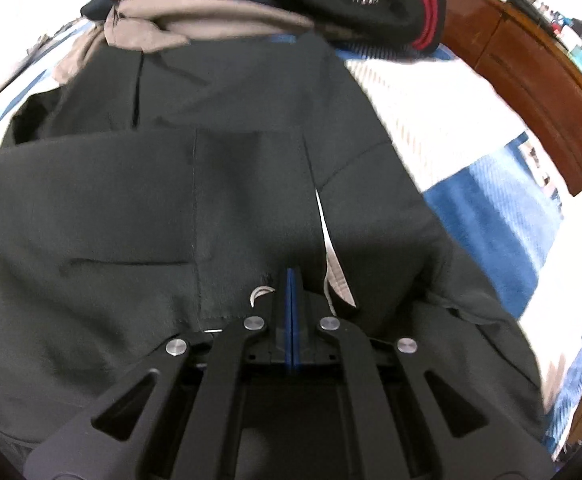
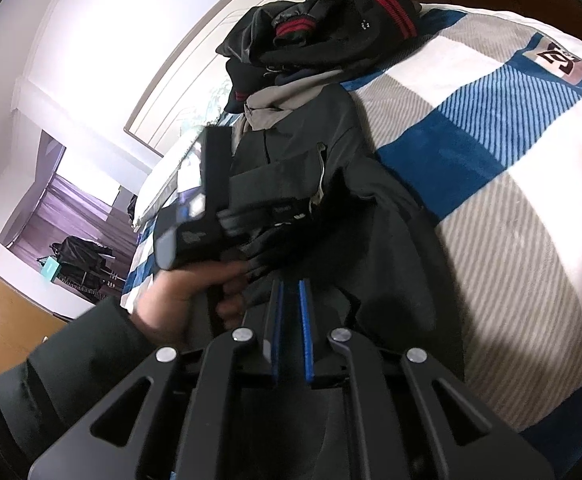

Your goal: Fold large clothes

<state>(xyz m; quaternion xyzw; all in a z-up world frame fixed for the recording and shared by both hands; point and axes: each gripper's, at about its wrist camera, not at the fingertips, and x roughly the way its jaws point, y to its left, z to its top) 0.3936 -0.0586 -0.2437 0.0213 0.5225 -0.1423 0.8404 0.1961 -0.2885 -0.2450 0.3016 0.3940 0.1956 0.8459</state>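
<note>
I'm seeing my left gripper (image 1: 292, 280) pinching shut on the dark trousers (image 1: 219, 200) lying across the striped blanket (image 2: 491, 160); my right gripper (image 2: 289, 292) is hovering narrowly parted over them, beside the clothes pile (image 2: 323, 40).

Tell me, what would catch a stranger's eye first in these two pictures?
Most striking is the big dark garment spread over a blue-and-white striped blanket, filling the middle of both views. Behind it sits a heap of unfolded clothes, black with red stripes. In the foreground, the left gripper looks pinched on the dark fabric, while the right gripper is slightly parted above it.
</note>
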